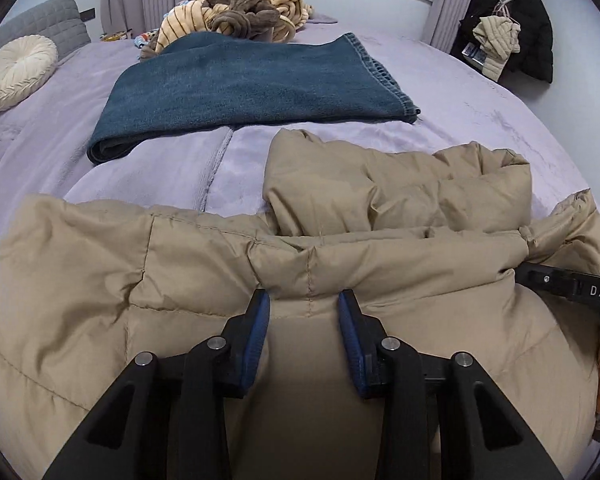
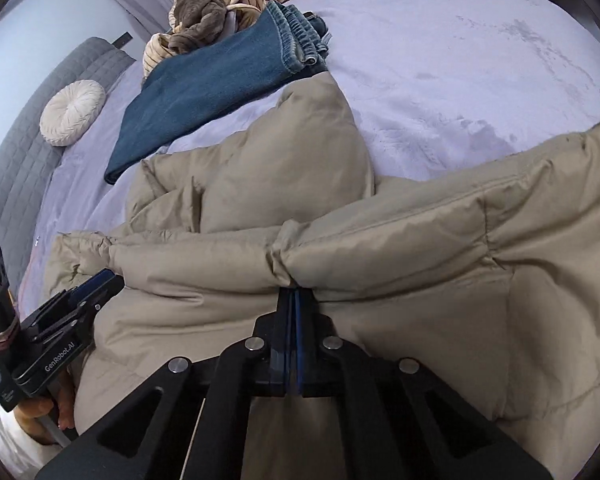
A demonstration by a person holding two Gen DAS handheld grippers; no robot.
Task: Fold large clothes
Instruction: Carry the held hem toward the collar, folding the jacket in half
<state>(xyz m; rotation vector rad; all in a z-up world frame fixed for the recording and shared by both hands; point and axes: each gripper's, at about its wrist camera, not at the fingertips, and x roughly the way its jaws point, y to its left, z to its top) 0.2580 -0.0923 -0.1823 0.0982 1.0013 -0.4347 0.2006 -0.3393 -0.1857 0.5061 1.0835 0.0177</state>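
A: Two hand-held grippers are working one tan puffer jacket (image 1: 340, 248), which is lying across the near edge of the bed (image 1: 480, 92), hood pointing far. How is it going to handle?

B: Judging by the puffed quilting, it is looking light, soft and springy, with a smooth shell that is probably slippery. The thick collar seam where the hood joins is looking like the firmest place to pinch; loose panels are likely just sliding out.

A: Starting from the left, then?

B: The left hand-held gripper (image 1: 304, 300) is standing partly open, its blue pads (image 1: 256, 332) straddling a ridge of fabric just below the collar. The pads are not visibly pressing, so I am not calling it a grip.

A: And to the right?

B: The right hand-held gripper (image 2: 294, 292) is clamping fully shut on a bunched fold of the collar seam, fabric puckering at its tips.

A: Anything else?

B: Folded jeans (image 1: 240, 84) are lying farther back, well apart.
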